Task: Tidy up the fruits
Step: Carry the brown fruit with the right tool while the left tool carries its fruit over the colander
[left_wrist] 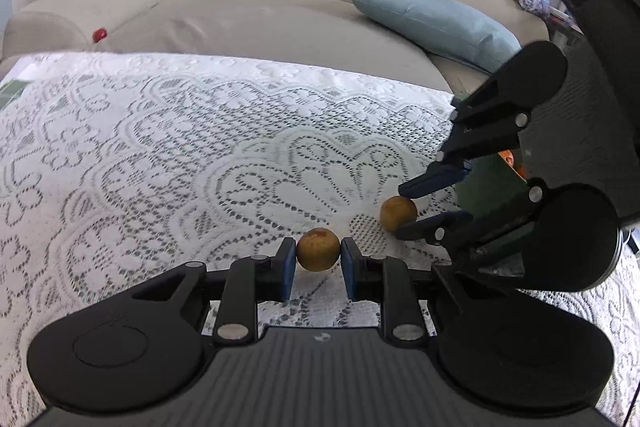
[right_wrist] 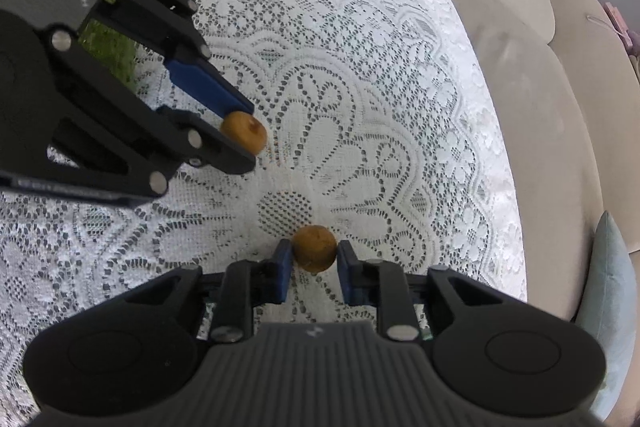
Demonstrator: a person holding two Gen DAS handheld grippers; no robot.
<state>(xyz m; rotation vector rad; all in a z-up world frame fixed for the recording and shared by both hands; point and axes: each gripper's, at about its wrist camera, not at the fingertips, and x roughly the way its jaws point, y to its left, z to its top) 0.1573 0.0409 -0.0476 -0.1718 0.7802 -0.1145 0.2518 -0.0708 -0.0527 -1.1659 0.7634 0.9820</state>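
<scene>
The left claw point(left_wrist: 318, 255) is clamped on a small round fruit point(left_wrist: 318, 249), golden-brown and dull-skinned with a reddish blemish near its top, at the lower centre of the left wrist frame. The right claw point(right_wrist: 314, 255) has its blue pads against a second brown fruit point(right_wrist: 314, 248), round and finely speckled, low in the right wrist frame. Both sit over the white lace cloth point(left_wrist: 160, 147) on the bench.

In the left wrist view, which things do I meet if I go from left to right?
Small red ball on the sofa → brown fruit in the left hand-held gripper → second brown fruit between the right hand-held gripper pads.
</scene>
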